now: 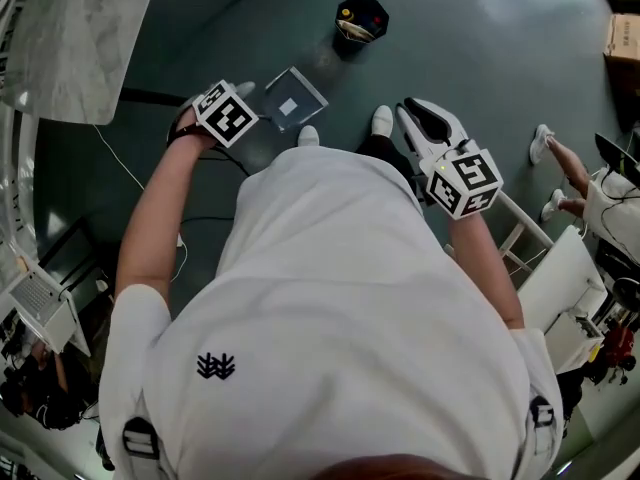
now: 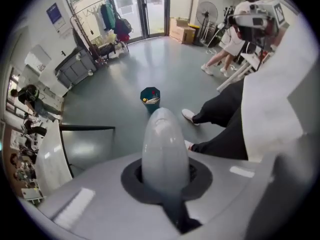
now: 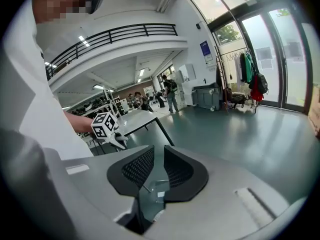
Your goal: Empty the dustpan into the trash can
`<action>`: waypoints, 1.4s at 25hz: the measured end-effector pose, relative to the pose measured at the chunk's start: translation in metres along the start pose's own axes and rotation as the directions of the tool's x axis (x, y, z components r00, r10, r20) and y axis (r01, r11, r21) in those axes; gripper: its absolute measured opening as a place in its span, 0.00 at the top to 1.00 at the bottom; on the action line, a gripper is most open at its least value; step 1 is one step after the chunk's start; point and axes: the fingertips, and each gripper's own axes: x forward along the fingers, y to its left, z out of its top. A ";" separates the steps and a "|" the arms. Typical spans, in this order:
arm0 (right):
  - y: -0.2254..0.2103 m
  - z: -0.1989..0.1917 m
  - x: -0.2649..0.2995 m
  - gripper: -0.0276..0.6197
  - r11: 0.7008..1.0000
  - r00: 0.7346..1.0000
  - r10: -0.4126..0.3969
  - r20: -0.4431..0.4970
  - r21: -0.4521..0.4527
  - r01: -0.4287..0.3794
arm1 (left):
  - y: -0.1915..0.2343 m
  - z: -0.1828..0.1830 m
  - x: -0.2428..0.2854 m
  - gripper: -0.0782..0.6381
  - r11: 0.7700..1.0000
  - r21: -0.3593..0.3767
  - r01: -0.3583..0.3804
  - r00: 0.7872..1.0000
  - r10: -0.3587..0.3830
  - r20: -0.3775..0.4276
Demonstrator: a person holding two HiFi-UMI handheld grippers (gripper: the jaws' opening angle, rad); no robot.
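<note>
Contents of the trash can (image 1: 360, 20) too small to tell; box (image 1: 624, 36) cropped.

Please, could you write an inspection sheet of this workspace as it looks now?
Surface: grey floor, glossy; no spill seen.
Job's things: dustpan held in front of the person, short of the trash can; the can already holds some rubbish.
Clutter: box at far right.
Grippers: left gripper shut on the dustpan's handle; right gripper has jaws slightly apart, nothing between.
Cables: white cable on the floor at left.
Surroundings: table, another person's legs, glass doors.
</note>
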 end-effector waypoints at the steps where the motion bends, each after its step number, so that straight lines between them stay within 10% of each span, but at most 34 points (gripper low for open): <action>1: 0.005 -0.001 -0.001 0.86 1.000 1.000 -0.011 0.006 0.004 0.011 | 0.001 -0.003 -0.004 0.81 1.000 -0.016 -0.008 1.000 0.009 0.021; 17: 0.048 -0.015 -0.004 0.95 0.998 0.998 -0.066 0.003 -0.011 0.066 | -0.007 -0.041 -0.011 0.81 0.964 -0.260 0.061 0.978 -0.007 0.206; 35: 0.069 -0.014 0.008 0.95 0.997 0.998 -0.060 0.002 -0.051 0.060 | -0.022 -0.036 -0.007 0.81 0.969 -0.229 0.096 0.961 -0.031 0.274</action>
